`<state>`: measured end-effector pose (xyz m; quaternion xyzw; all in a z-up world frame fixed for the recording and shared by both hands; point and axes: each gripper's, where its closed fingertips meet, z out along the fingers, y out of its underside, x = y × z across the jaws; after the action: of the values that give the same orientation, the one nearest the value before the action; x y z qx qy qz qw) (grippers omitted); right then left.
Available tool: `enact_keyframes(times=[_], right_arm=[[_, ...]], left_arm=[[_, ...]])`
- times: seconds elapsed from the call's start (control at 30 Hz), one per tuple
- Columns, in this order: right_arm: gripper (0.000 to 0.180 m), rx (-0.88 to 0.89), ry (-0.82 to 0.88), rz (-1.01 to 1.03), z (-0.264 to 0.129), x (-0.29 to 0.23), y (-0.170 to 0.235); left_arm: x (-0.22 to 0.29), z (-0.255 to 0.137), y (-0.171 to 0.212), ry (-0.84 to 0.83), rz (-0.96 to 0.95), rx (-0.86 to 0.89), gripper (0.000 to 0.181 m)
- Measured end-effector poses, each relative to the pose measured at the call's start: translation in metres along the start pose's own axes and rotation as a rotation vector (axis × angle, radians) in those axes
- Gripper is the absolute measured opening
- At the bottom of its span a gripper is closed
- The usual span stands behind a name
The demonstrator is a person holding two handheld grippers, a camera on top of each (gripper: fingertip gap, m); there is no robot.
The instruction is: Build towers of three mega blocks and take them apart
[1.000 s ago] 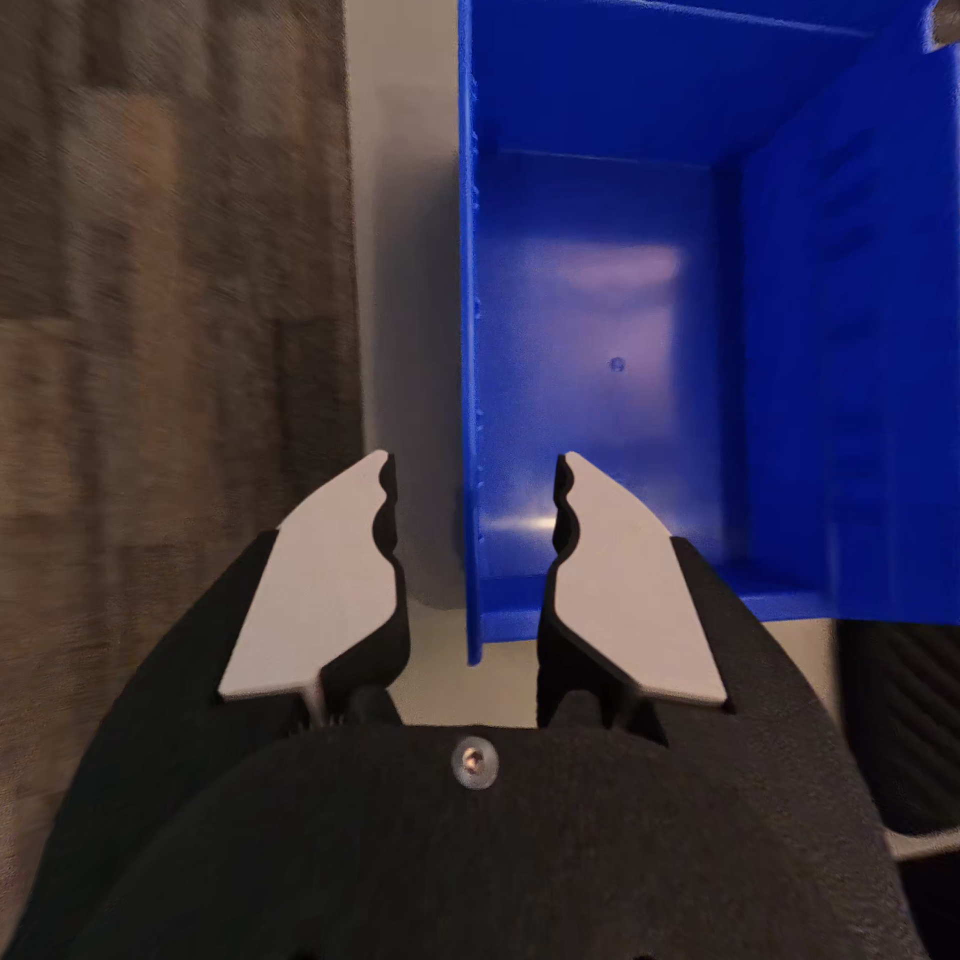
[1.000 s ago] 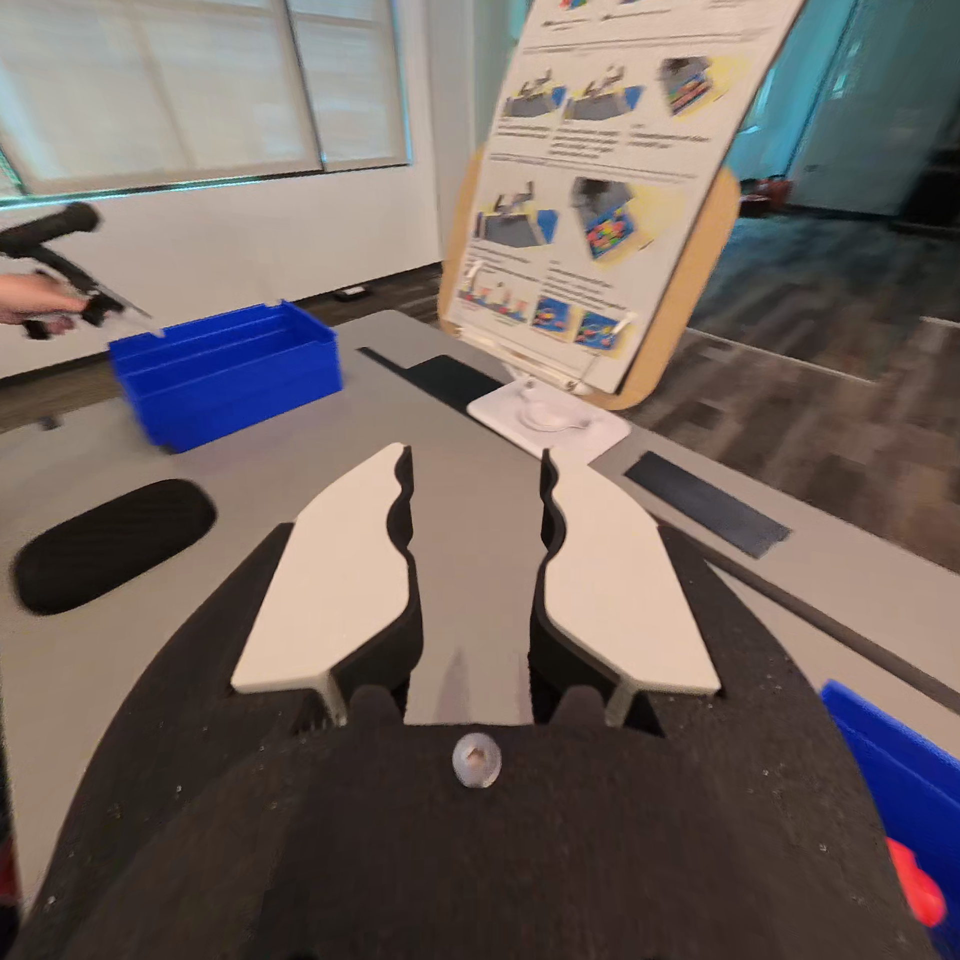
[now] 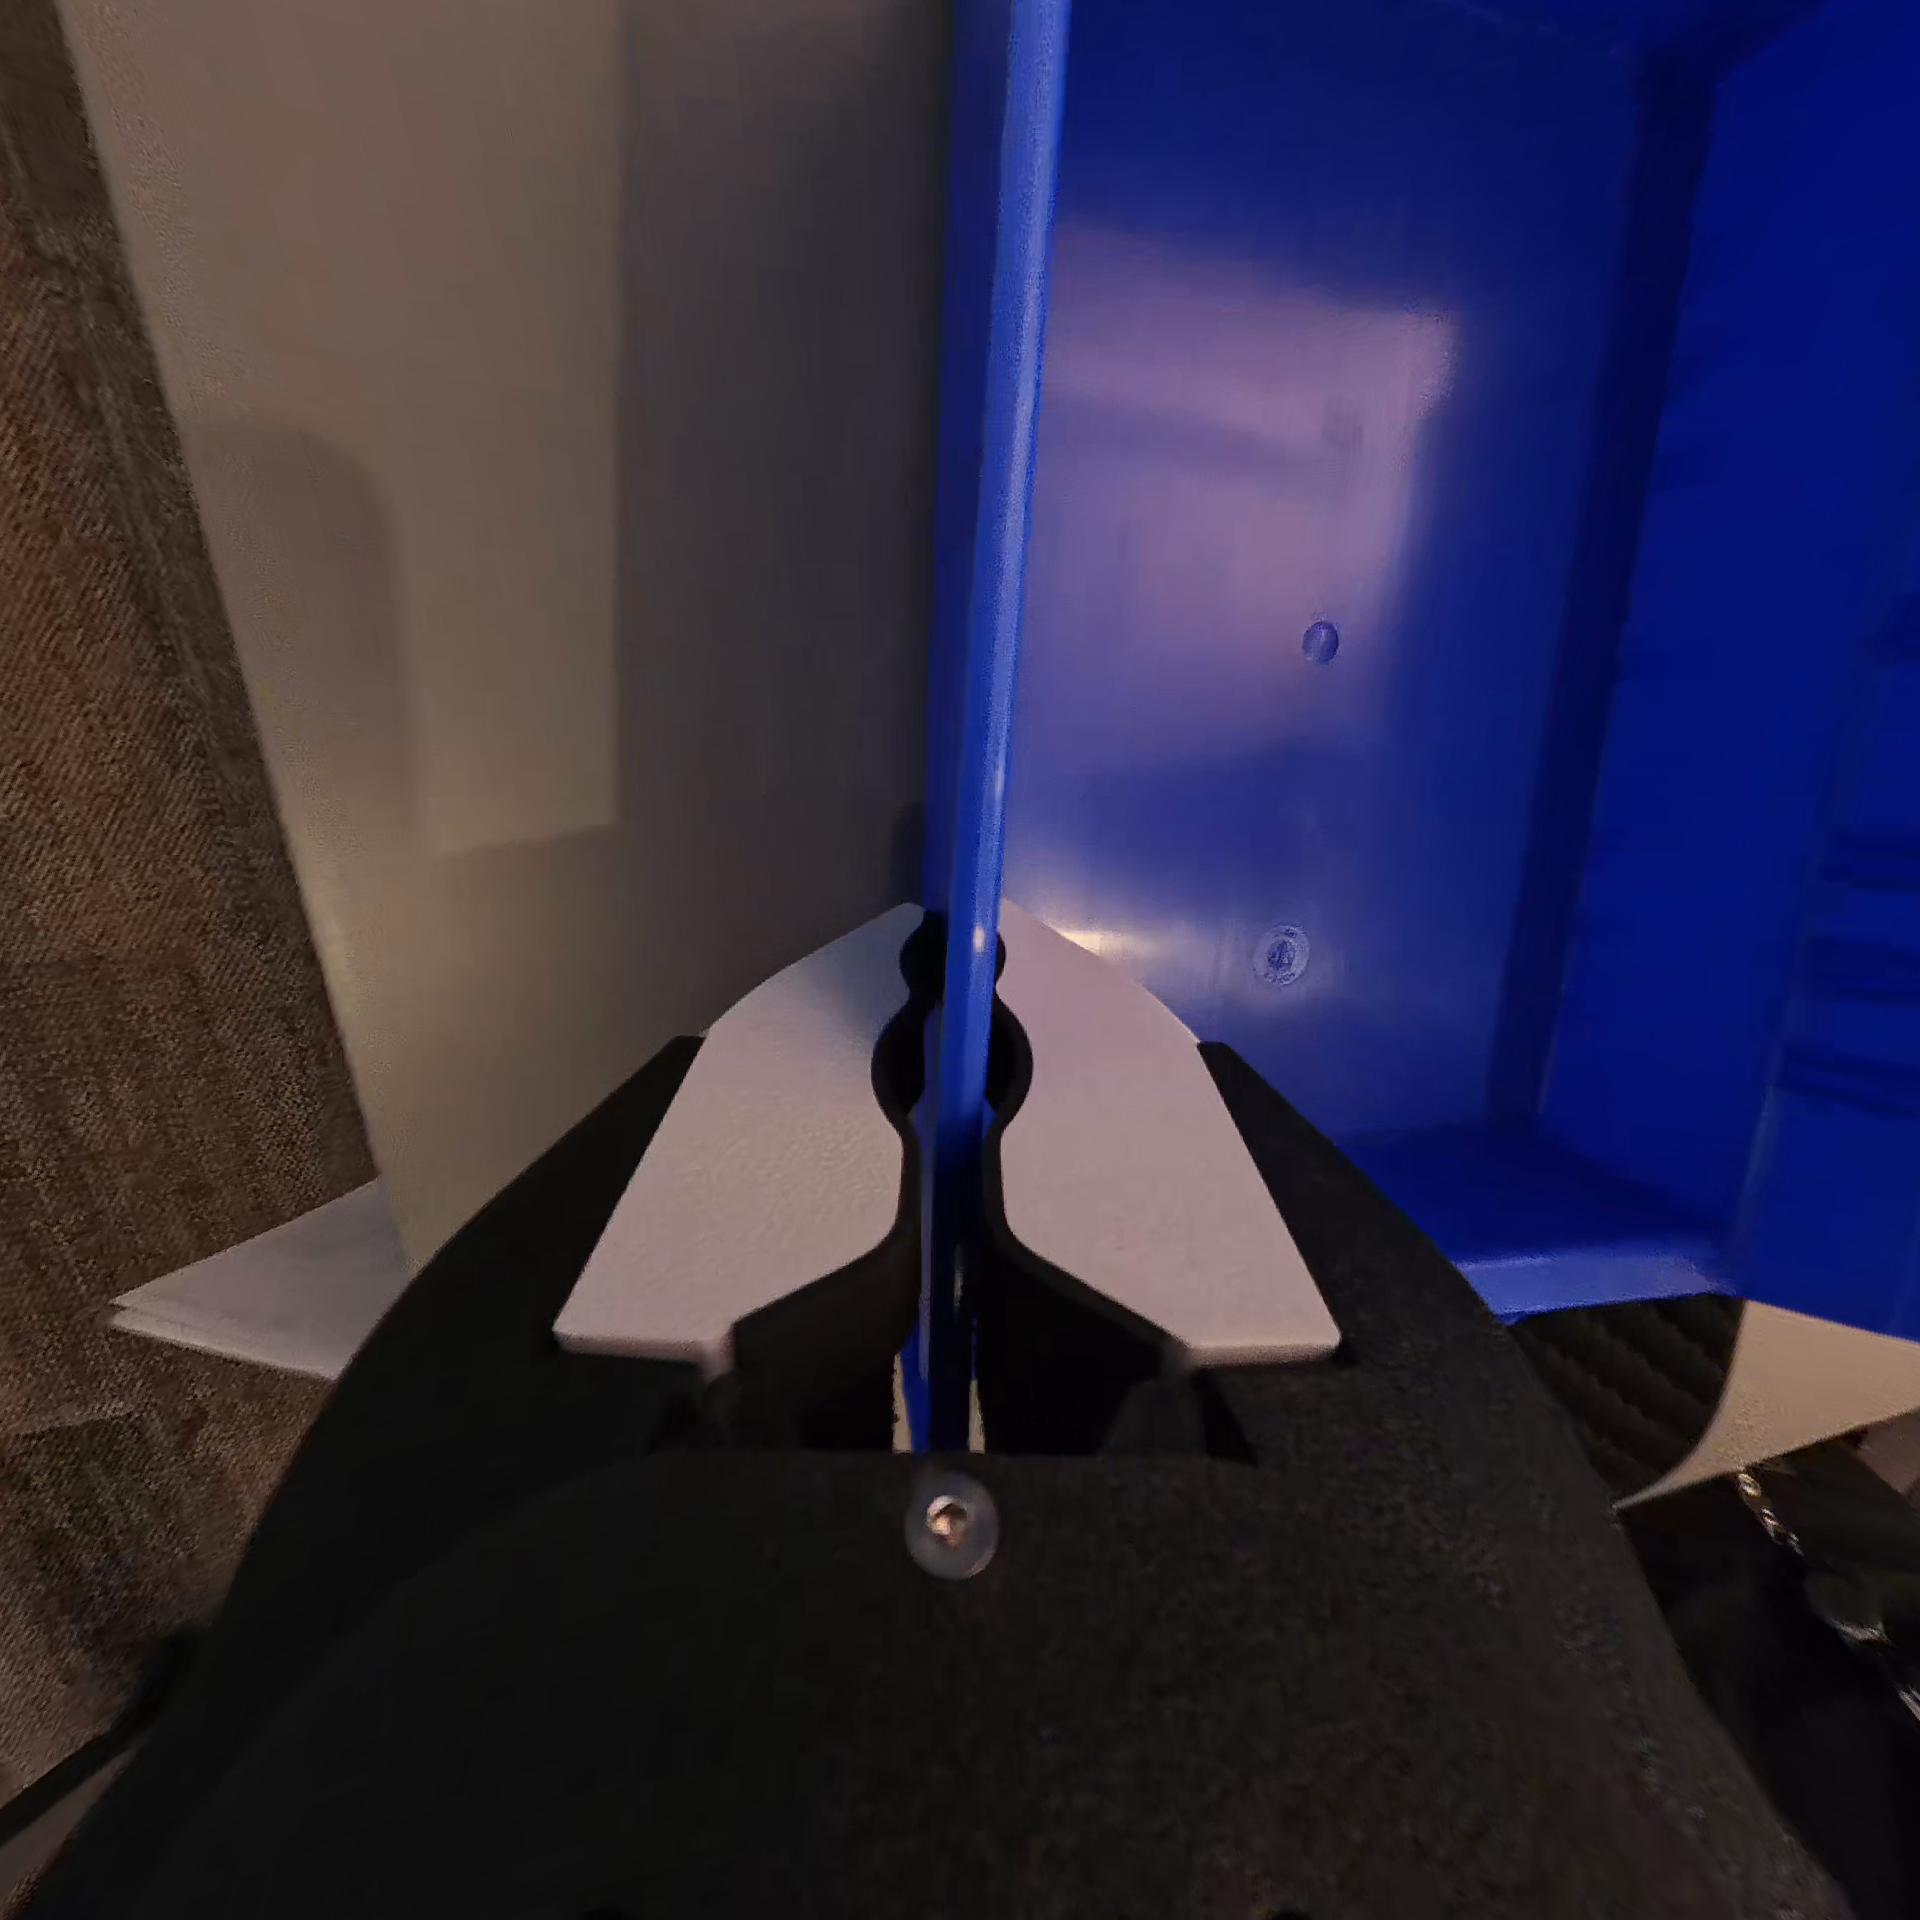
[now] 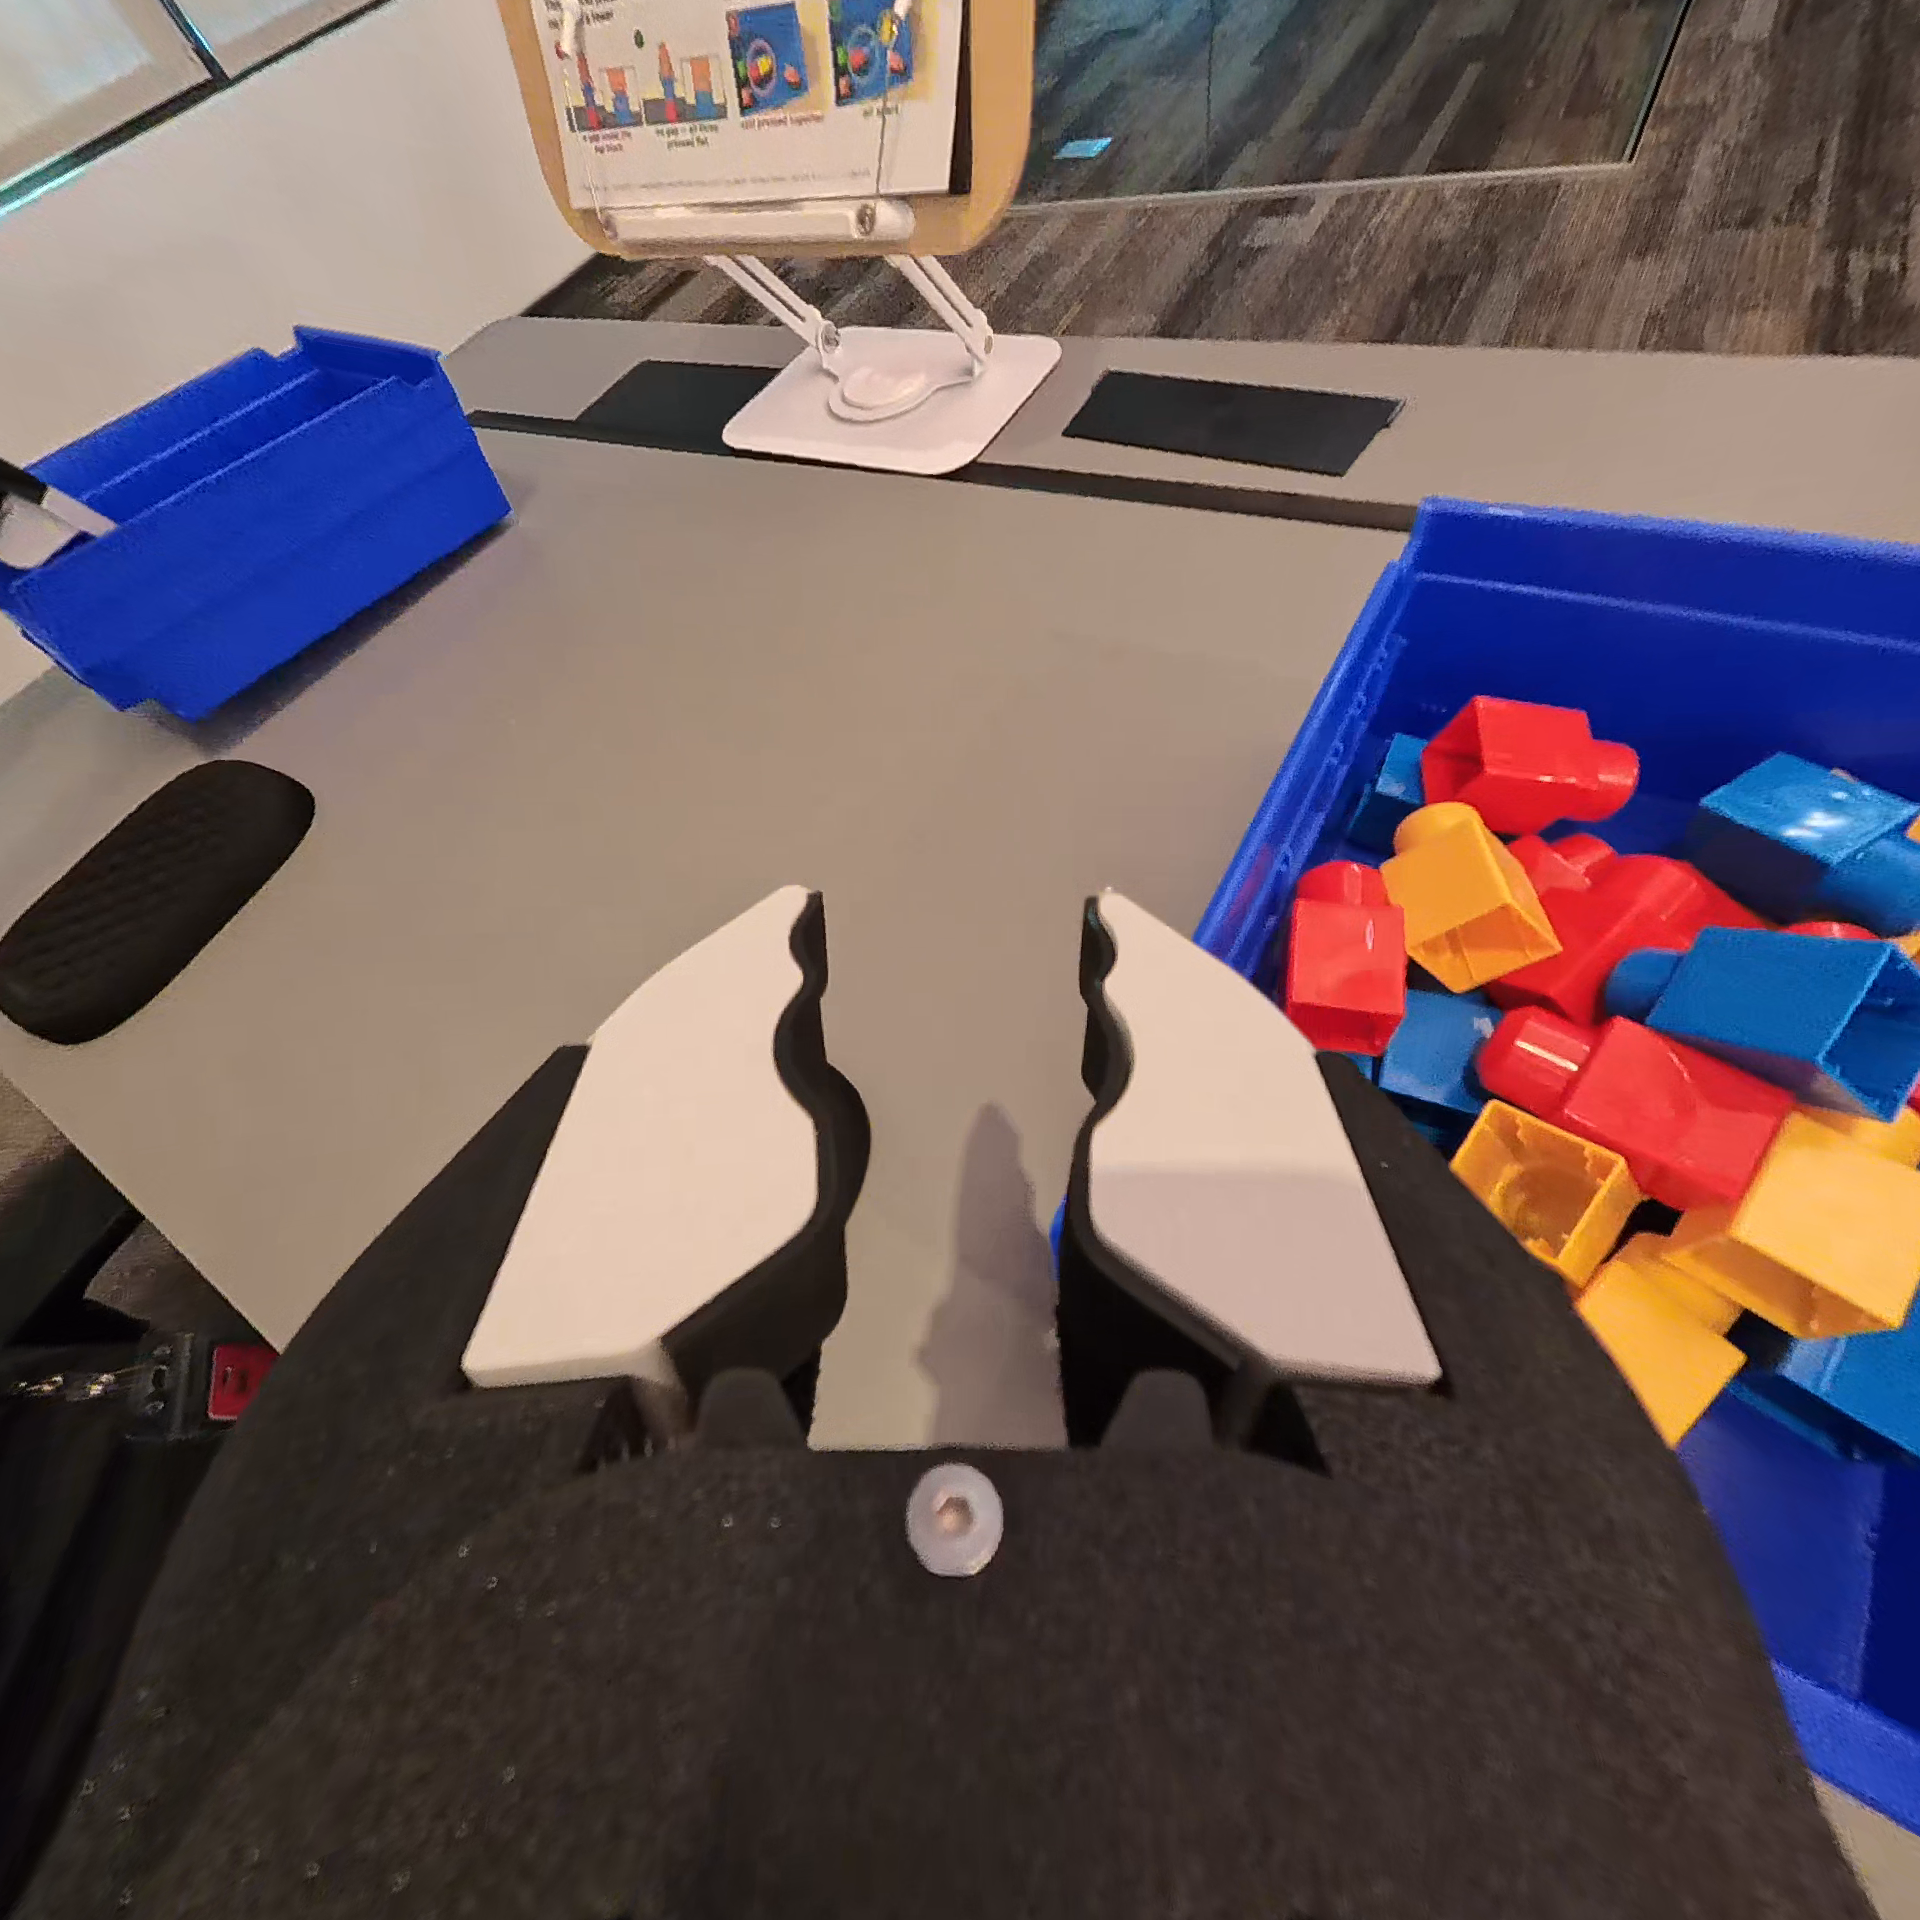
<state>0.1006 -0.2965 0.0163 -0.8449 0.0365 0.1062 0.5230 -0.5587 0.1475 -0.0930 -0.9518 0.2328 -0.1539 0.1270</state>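
Left claw (image 3: 961, 940) clamped on smooth blue plastic bin wall (image 3: 997, 520).

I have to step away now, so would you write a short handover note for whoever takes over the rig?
Left gripper: jaws shut on the side wall of the empty blue bin, at the table's left.
Right gripper: jaws open, holding nothing, above the grey table.
Blocks: red, yellow and blue, all loose in the second blue bin at the right.
Done: no tower in view.
Left: pick blocks, stack three, take apart.
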Motion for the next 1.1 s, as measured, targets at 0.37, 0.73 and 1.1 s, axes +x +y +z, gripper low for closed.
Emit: enact_keyframes(times=[0.37,0.73,1.1], right_arm=[[0.042,-0.058,0.116,0.036,0.008,0.082,0.006],[0.041,-0.540,0.608,-0.047,-0.036,0.237,0.016],[0.030,-0.771,0.471,0.208,-0.014,0.273,0.089]], left_arm=[[0.119,-0.004,-0.018,0.150,0.147,-0.029,0.005],[0.277,0.044,-0.020,0.210,0.370,-0.143,0.006],[0.362,0.092,-0.023,0.209,0.389,-0.129,0.007]])
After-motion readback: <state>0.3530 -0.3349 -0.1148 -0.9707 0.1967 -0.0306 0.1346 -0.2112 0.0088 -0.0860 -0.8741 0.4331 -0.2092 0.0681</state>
